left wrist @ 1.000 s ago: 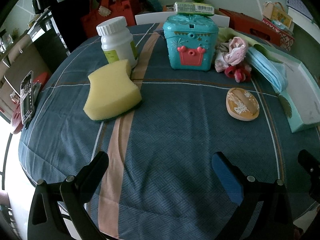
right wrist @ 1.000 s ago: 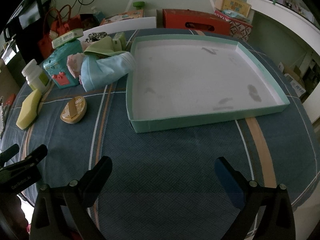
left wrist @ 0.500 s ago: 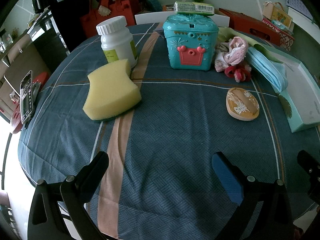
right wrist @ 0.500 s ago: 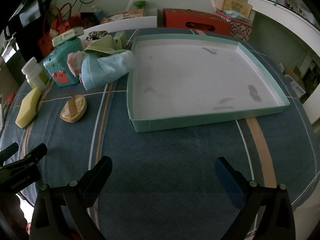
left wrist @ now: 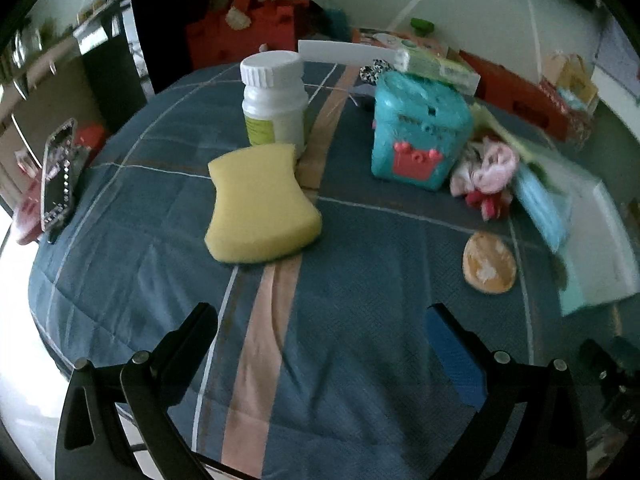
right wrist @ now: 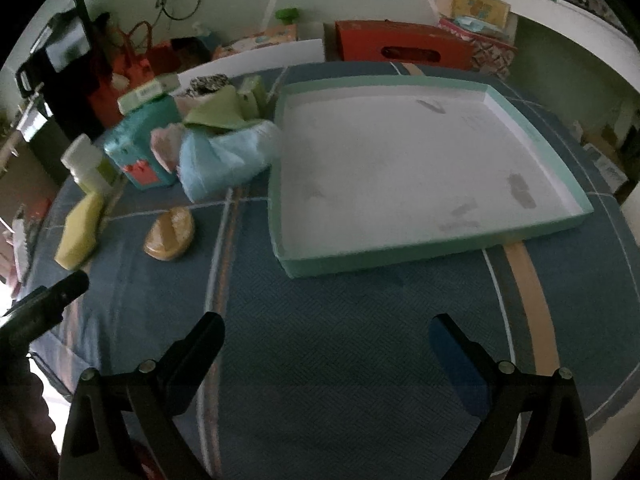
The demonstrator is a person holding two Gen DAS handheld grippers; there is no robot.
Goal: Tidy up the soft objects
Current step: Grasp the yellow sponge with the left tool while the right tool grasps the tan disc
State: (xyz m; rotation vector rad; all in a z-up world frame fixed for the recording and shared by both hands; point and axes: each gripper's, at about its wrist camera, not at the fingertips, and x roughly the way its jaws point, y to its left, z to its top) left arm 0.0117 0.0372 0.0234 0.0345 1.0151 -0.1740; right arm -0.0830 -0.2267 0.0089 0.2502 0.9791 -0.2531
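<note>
Motion-blurred cloth pile (left wrist: pixel 490 168) beside tray (left wrist: pixel 612 240)

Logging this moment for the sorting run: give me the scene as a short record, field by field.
surface: round table with blue plaid cloth
tray: shallow mint-green tray, white inside, nothing in it
sponge: yellow sponge flat on the cloth, in front of the white bottle
cloths: pink cloth and light blue cloth heaped beside the tray
hard items: teal box, orange oval object
left tool: open, holding nothing
right tool: open, holding nothing
</note>
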